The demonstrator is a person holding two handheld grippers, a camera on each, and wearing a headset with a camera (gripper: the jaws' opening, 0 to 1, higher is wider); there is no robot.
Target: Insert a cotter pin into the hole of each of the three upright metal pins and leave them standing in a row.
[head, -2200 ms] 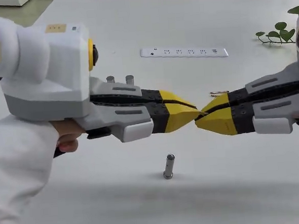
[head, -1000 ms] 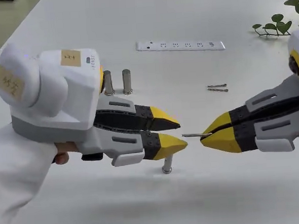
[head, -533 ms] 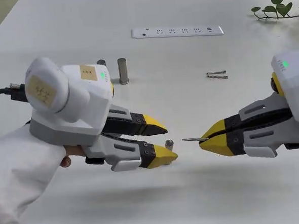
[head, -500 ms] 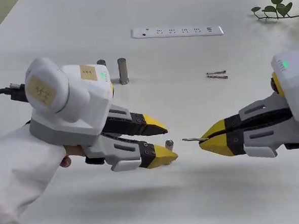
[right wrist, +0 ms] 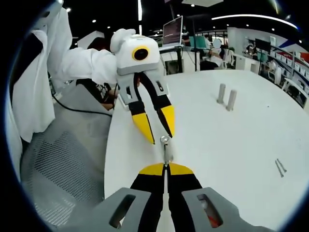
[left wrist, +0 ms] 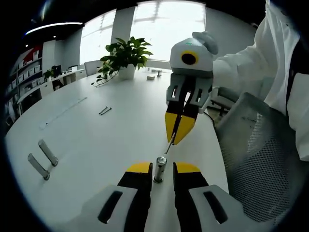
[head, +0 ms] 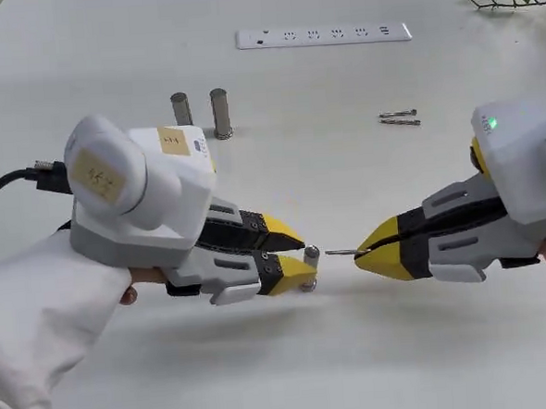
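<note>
Behind-left of near pin (head: 311, 258): two far pins (head: 219, 112), upright, side by side, well apart from it, no cotters seen in them. At near pin: left gripper (left wrist: 162, 167), jaws apart, one on each side of the shaft, slight gap on one side; bracketing rather than clamping. Near pin upright on table (head: 283, 371), head just past the jaw tips. Just right of near pin: cotter (head: 339, 252), roughly level, tip near the head, not yet in. Right of that: right gripper (head: 361, 253), closed on cotter's tail end. Behind-right of near pin, well apart: two spares (head: 399, 118), lying flat.

Hole too small to make out, so alignment not checkable. Risks, as judged:
- Could miss the hole and shove the head sideways — with jaws loose, would tip or skid the near pin.
- Could swivel cotter in the closed tips on contact, given thin grip and long overhang.
- Could jam if hole faces off cotter's line; needs turning first.
- Could knock near pin over by closing left jaws unevenly.
</note>
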